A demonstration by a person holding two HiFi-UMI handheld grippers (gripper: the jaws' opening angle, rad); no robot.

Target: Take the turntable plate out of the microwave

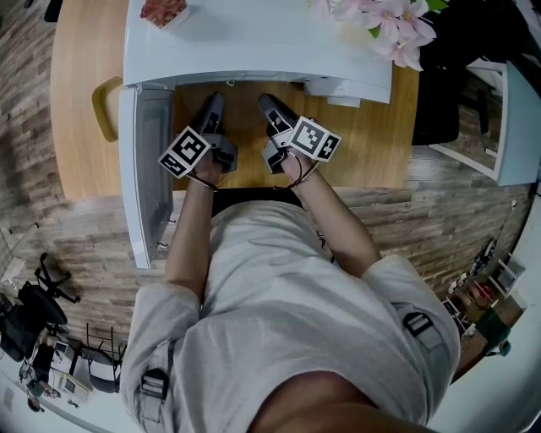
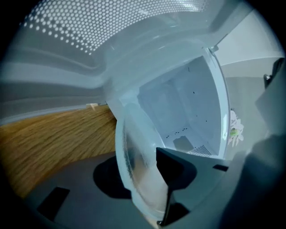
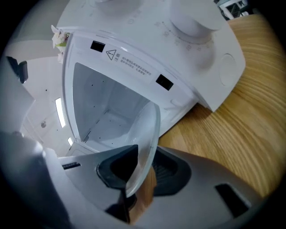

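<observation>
The clear glass turntable plate (image 2: 134, 165) stands edge-on at the mouth of the white microwave (image 1: 254, 42). In the left gripper view it sits between the jaws of my left gripper (image 2: 143, 179), close to the right pad, with slack on the other side. My right gripper (image 3: 134, 174) is shut on the plate's rim (image 3: 145, 138), in front of the empty white cavity (image 3: 107, 116). From the head view both grippers, left (image 1: 217, 97) and right (image 1: 265, 100), reach side by side under the microwave's top, which hides the plate.
The microwave door (image 1: 144, 169) hangs open to the left, its yellow handle (image 1: 103, 106) pointing outward. The oven stands on a wooden table (image 1: 372, 144). Pink flowers (image 1: 380, 21) and a red item (image 1: 165, 10) rest on top of it.
</observation>
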